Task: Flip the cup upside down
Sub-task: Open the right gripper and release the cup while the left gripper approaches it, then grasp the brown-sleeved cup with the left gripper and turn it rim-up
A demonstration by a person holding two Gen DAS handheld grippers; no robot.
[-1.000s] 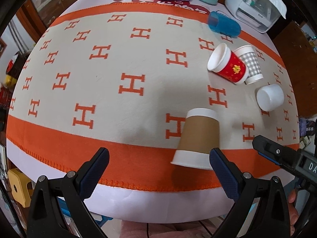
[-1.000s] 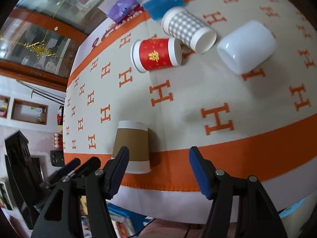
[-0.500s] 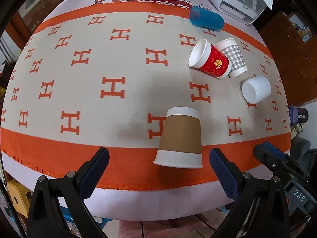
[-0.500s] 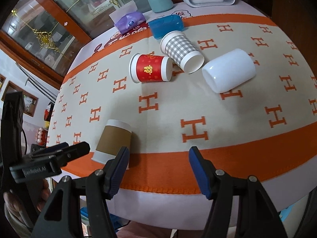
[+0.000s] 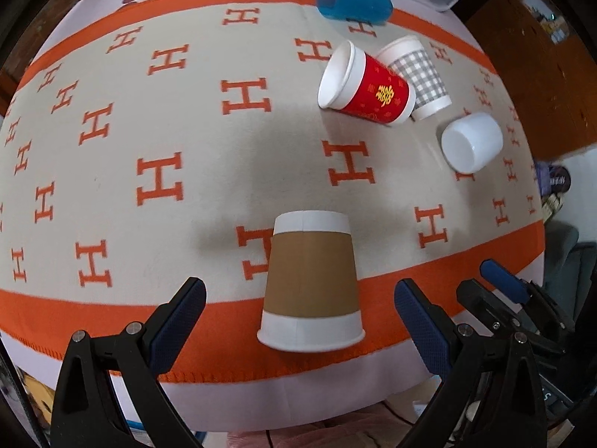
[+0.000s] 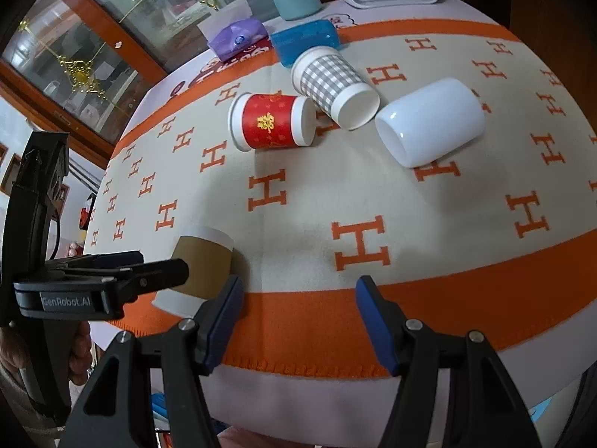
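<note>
The brown cup [image 5: 311, 283] stands mouth-down on the orange border of the blanket [image 5: 209, 171] covering the surface. The left gripper [image 5: 298, 310] has its jaws wide, one on either side of the brown cup, not touching. The right gripper [image 6: 298, 313], jaws wide and empty, is just beside the brown cup.

An upside-down cup [image 5: 311, 283] stands near the cloth's [image 5: 112, 171] front edge, three toppled cups [image 5: 367, 91] behind it.
</note>
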